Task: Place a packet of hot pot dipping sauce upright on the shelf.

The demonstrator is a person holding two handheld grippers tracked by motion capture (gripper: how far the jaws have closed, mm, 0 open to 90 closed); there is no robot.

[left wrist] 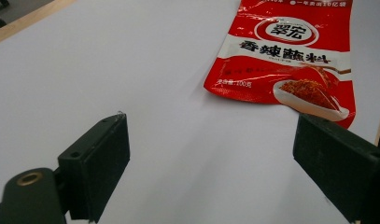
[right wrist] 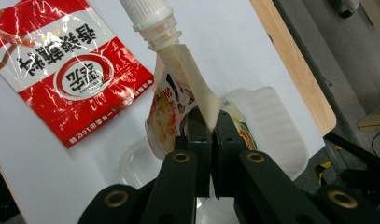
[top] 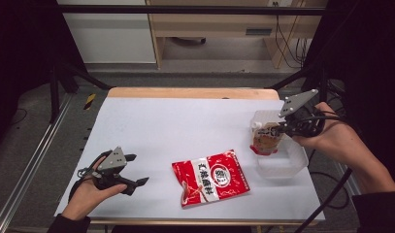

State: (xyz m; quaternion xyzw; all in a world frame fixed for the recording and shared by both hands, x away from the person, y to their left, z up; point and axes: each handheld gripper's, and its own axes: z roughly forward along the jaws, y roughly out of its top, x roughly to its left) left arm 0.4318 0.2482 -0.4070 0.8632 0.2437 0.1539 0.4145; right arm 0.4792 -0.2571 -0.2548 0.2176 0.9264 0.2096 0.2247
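Red seasoning packet (top: 211, 178) lies flat on the white table (top: 175, 126), near the left claw (top: 135, 171), whose jaws gape apart. Over the clear tub (top: 282, 162), the right claw (top: 281, 127) pinches a spouted pouch (top: 266, 138).

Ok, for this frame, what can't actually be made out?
- Spouted pouch: its lower part, behind the right gripper jaws in the right gripper view; label too small in the high view.
- Clear plastic container: its inside, partly blocked by pouch and gripper.
- Red seasoning packet: top edge cut off in the left gripper view; a jaw covers one corner.
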